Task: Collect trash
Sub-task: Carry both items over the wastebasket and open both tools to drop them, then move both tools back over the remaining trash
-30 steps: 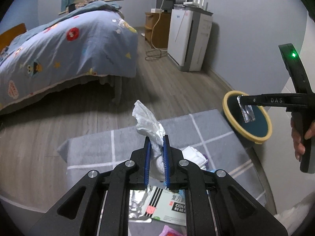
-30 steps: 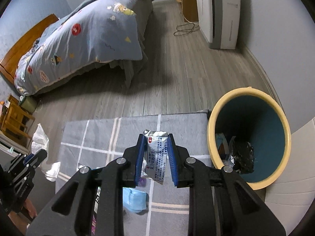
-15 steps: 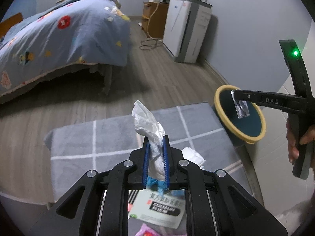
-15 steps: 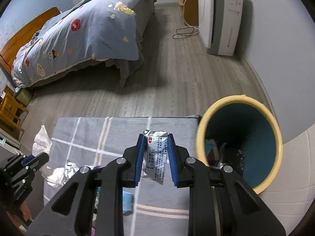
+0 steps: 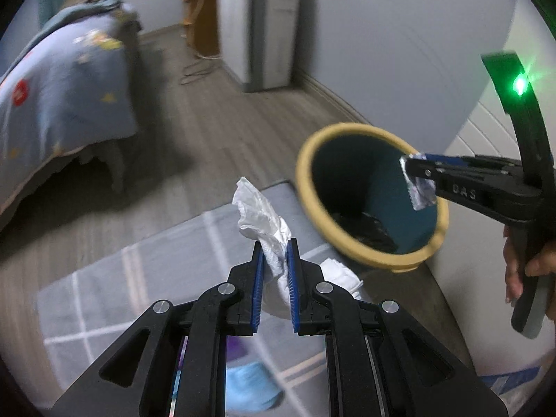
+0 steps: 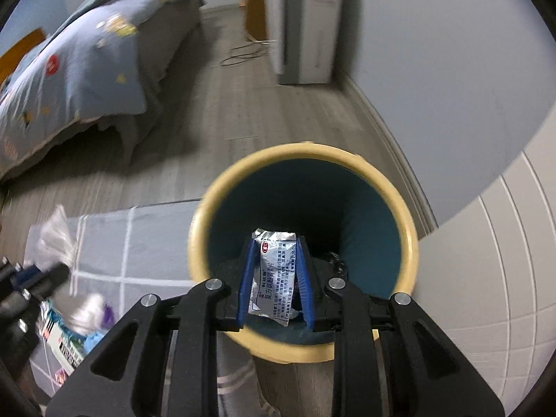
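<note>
Right wrist view looks straight down into the trash bin (image 6: 410, 239), a round bin with a yellow rim and dark teal inside, standing on the wooden floor (image 6: 215, 146) just past the corner of the grey checked rug (image 6: 139, 243). The right gripper (image 6: 274, 278) is clamped on a silver medicine sachet (image 6: 274, 278), which hangs over the bin's mouth. Dark crumpled rubbish lies at the bottom of the bin. In the left wrist view, the left gripper (image 5: 274, 278) is pressed together on a crumpled white tissue (image 5: 259, 212), held above the rug, near the bin's rim but not over the opening. More litter lies on the rug below it: a white wad (image 5: 338, 272) and a blurred blue scrap (image 5: 248, 391). A bed (image 5: 62, 80) with a patterned blue cover stands beyond the rug.
</note>
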A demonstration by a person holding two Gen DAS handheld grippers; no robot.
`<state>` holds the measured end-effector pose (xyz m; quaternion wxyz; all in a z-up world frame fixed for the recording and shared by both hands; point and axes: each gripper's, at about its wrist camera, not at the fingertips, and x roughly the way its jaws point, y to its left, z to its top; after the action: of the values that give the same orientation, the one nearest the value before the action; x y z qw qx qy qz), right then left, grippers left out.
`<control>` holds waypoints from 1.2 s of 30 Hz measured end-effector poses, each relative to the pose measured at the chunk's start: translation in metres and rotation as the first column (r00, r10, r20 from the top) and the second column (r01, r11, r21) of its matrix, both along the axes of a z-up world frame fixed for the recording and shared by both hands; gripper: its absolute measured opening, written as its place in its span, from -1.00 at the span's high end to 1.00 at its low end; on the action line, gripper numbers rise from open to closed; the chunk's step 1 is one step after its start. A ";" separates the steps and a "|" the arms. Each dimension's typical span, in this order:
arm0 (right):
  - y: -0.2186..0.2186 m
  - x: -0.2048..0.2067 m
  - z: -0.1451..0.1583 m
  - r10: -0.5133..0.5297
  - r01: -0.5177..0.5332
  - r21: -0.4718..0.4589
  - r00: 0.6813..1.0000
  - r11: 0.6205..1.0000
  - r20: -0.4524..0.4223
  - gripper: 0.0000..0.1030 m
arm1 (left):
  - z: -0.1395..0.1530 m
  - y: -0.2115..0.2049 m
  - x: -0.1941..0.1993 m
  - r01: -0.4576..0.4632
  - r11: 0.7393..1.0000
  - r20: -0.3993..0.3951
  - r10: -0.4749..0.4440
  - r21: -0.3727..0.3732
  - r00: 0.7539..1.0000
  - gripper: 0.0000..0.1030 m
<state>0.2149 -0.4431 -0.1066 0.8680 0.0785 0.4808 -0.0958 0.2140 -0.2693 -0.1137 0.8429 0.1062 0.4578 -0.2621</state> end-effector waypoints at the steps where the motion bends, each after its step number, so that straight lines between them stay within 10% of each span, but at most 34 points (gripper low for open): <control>1: -0.006 -0.001 -0.002 -0.013 0.013 0.011 1.000 1.000 0.001 0.55 | -0.002 -0.008 0.001 0.012 1.000 -0.004 -0.012 0.001 1.000 0.75; 26: -0.084 -0.017 -0.047 -0.262 0.268 0.263 0.963 0.927 -0.061 0.55 | -0.059 -0.099 0.025 0.137 0.991 -0.081 -0.136 0.007 0.987 0.60; 33: -0.084 -0.016 -0.045 -0.283 0.288 0.279 0.957 0.916 -0.060 0.54 | -0.052 -0.097 0.022 0.141 0.990 -0.046 -0.141 -0.005 0.989 0.13; 35: -0.084 -0.016 -0.043 -0.286 0.288 0.293 0.957 0.912 -0.050 0.35 | -0.047 -0.094 0.021 0.134 0.991 -0.021 -0.134 -0.007 0.991 -0.13; 36: -0.084 -0.017 -0.042 -0.294 0.294 0.299 0.955 0.908 -0.045 -0.07 | -0.045 -0.092 0.021 0.128 0.992 -0.013 -0.128 -0.012 0.992 -0.25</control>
<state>0.1983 -0.5270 -0.1487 0.8216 0.2818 0.4720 -0.1506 0.2346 -0.3615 -0.1583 0.8217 0.1288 0.4545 -0.3189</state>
